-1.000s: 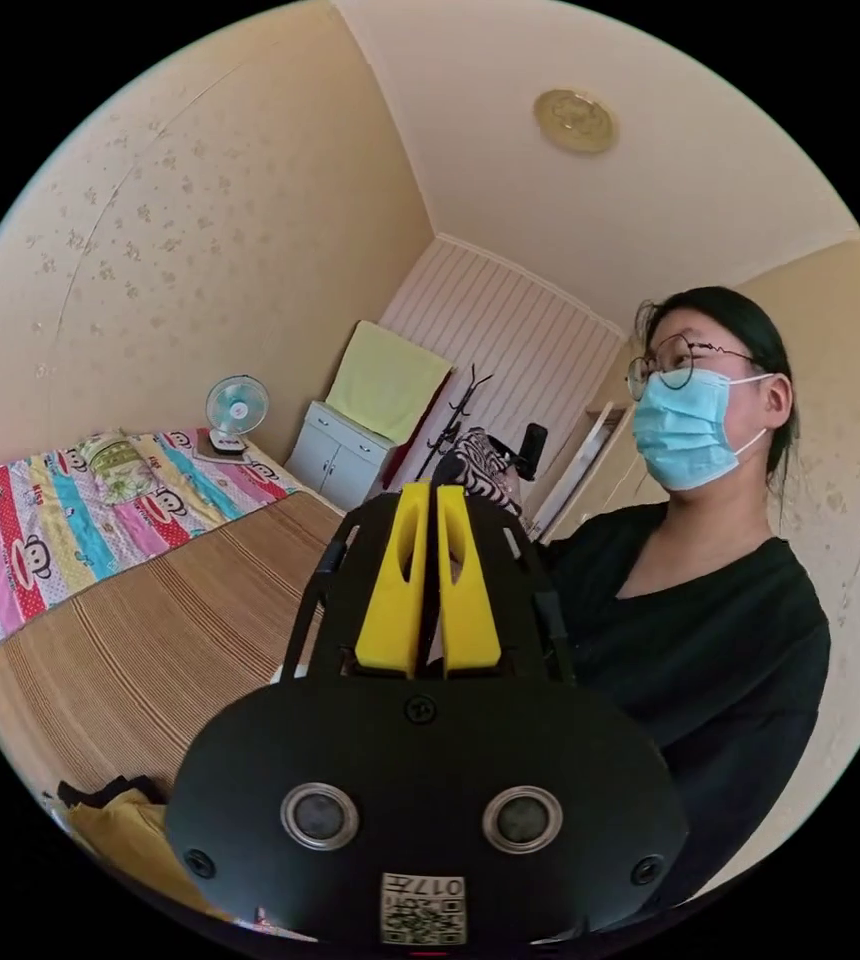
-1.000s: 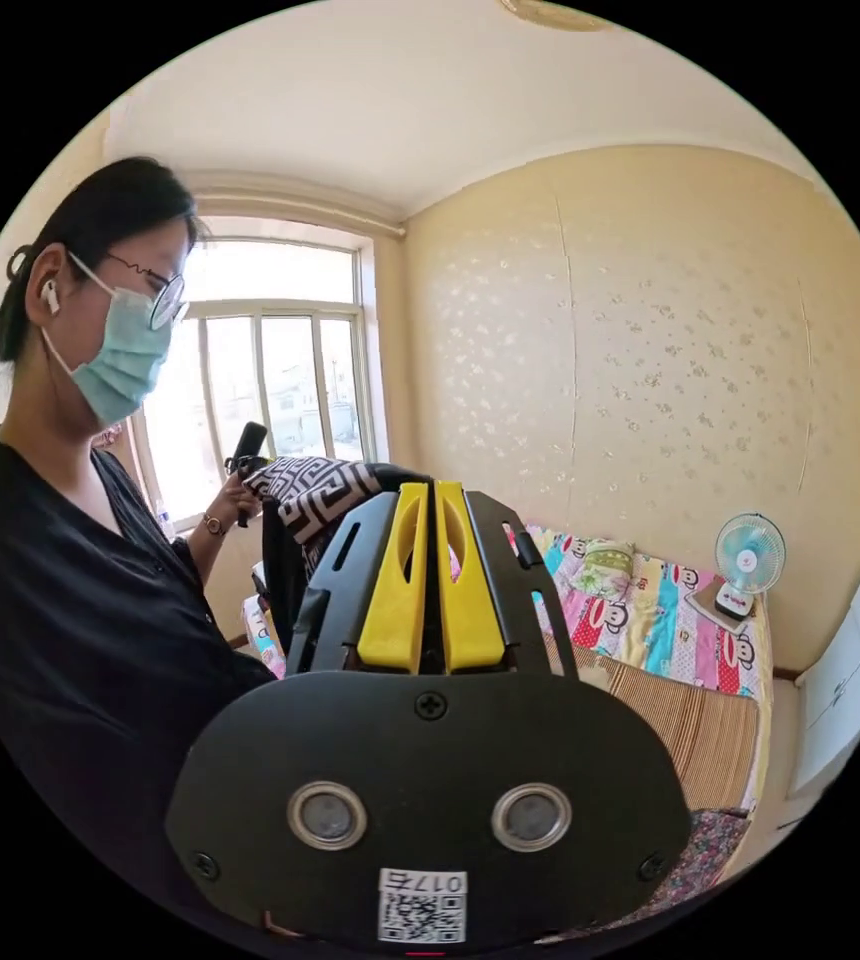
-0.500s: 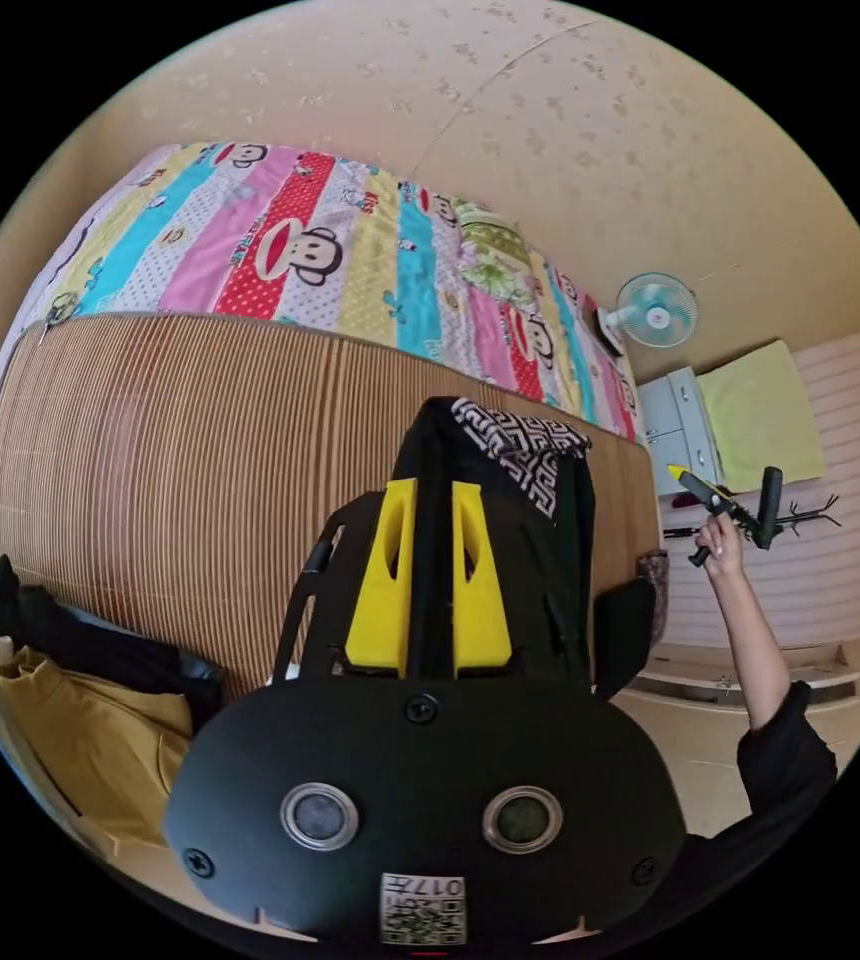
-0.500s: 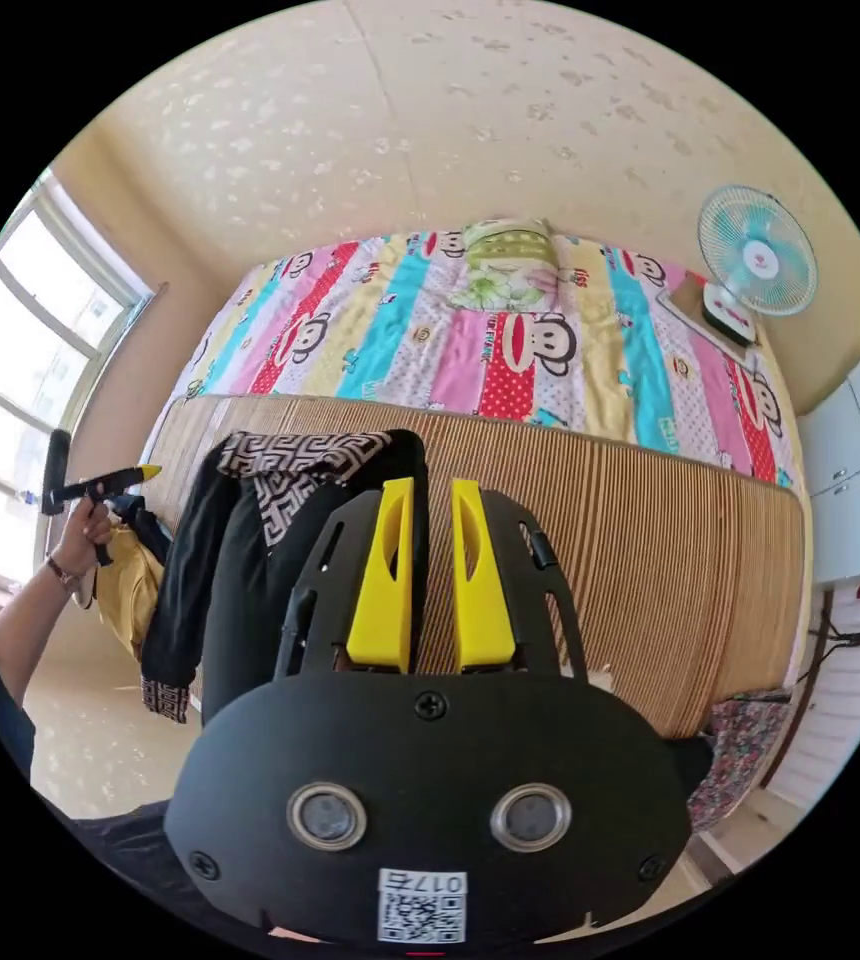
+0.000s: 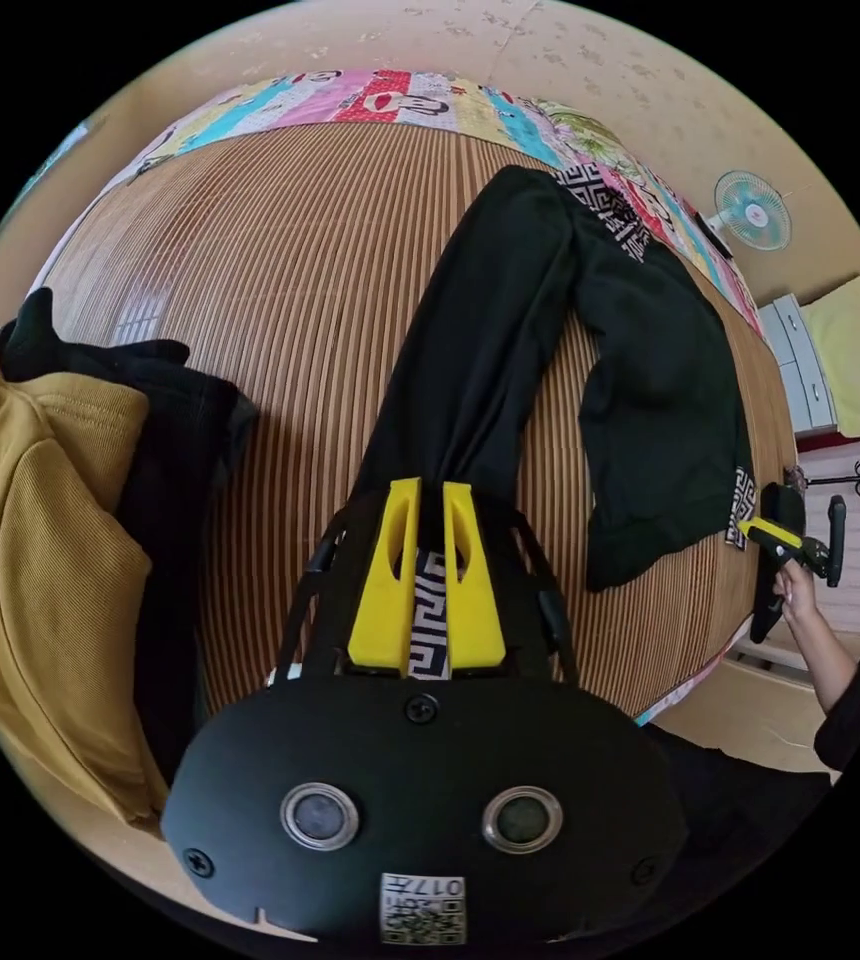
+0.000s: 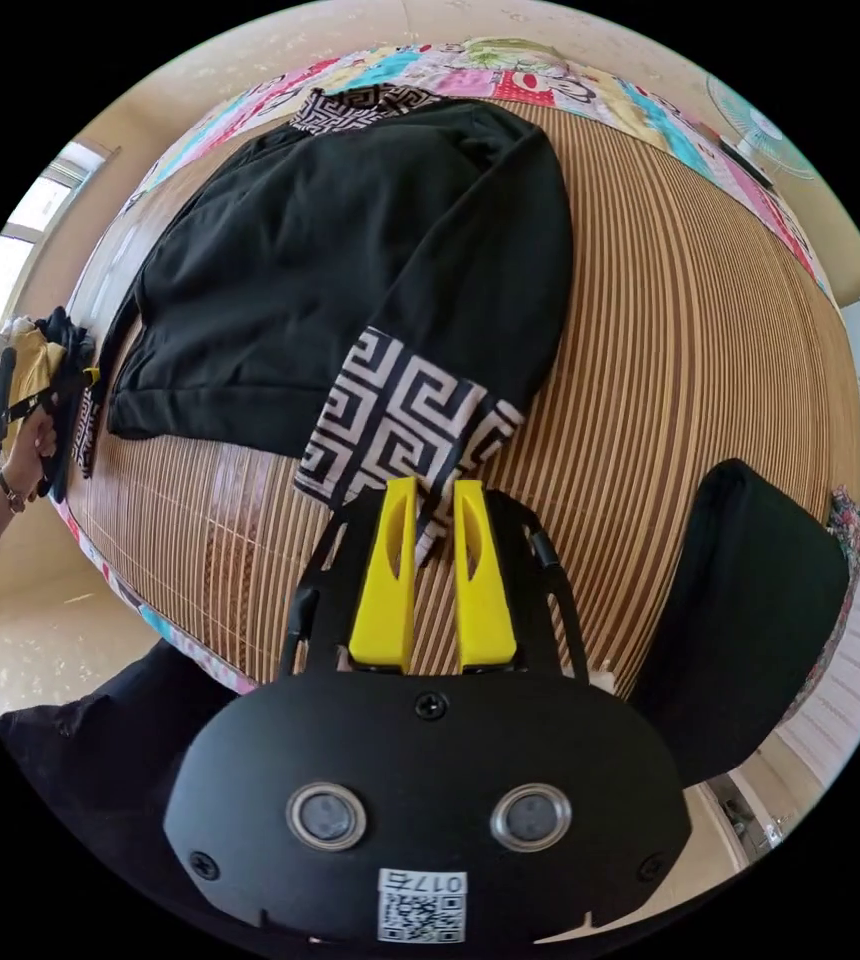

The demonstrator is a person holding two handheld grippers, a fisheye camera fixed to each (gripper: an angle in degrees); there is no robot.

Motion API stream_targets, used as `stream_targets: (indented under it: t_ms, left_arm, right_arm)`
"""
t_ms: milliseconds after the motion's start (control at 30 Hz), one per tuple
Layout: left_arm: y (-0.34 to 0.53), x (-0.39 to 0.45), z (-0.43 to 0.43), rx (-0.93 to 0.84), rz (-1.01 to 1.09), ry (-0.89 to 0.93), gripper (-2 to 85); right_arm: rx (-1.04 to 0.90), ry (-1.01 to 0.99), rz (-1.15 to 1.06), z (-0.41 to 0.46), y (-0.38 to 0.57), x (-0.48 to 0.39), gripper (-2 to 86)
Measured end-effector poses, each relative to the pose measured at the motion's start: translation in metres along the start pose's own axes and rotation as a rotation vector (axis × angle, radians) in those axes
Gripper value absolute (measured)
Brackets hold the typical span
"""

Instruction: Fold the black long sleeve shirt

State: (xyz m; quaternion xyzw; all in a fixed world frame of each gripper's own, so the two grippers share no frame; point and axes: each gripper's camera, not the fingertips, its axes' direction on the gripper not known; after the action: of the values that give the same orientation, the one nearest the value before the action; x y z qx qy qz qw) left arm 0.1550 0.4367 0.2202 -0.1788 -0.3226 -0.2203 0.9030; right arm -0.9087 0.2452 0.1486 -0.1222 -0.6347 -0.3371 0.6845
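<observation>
The black shirt lies spread on the striped mat covering the bed, its patterned collar toward the colourful bedspread. In the left gripper view, the left gripper has its yellow jaws nearly closed on one patterned cuff, the sleeve running away across the mat. In the right gripper view, the right gripper grips the edge of the other cuff. A yellow garment lies heaped beside the mat.
</observation>
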Motion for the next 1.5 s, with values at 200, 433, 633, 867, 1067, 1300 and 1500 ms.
stream_targets:
  t_ms: [200, 433, 633, 867, 1067, 1300, 1500]
  left_arm:
    - [-0.014, -0.089, -0.099, 0.223, -0.271, 0.107, 1.8]
    - [0.046, -0.122, -0.144, 0.464, -0.651, 0.094, 9.9]
    - [0.034, -0.067, -0.061, 0.325, -0.394, 0.476, 11.2]
    - [-0.012, -0.025, -0.001, -0.008, -0.091, 0.496, 10.7]
    - [-0.016, -0.058, 0.000, -0.217, 0.043, 0.616, 0.9]
    - [0.068, -0.135, -0.052, 0.072, 0.004, 1.168, -0.5]
    - [0.138, -0.131, -0.031, -0.105, -0.154, 0.802, -0.3]
  right_arm:
    - [0.070, -0.336, 0.105, -0.079, -0.031, 0.097, 1.7]
    - [0.821, -0.639, 0.813, -0.180, 0.037, 0.296, 2.6]
    - [0.571, -0.556, 0.804, -0.124, 0.019, 0.280, 5.5]
    - [0.119, -0.477, 0.308, -0.016, -0.060, 0.174, 10.0]
    - [-0.033, -0.557, 0.103, -0.036, -0.072, 0.185, 4.6]
    - [-0.016, -0.937, -0.034, -0.094, 0.001, 0.187, 3.4]
    - [-0.173, -0.588, 0.184, -0.048, 0.064, 0.168, 3.4]
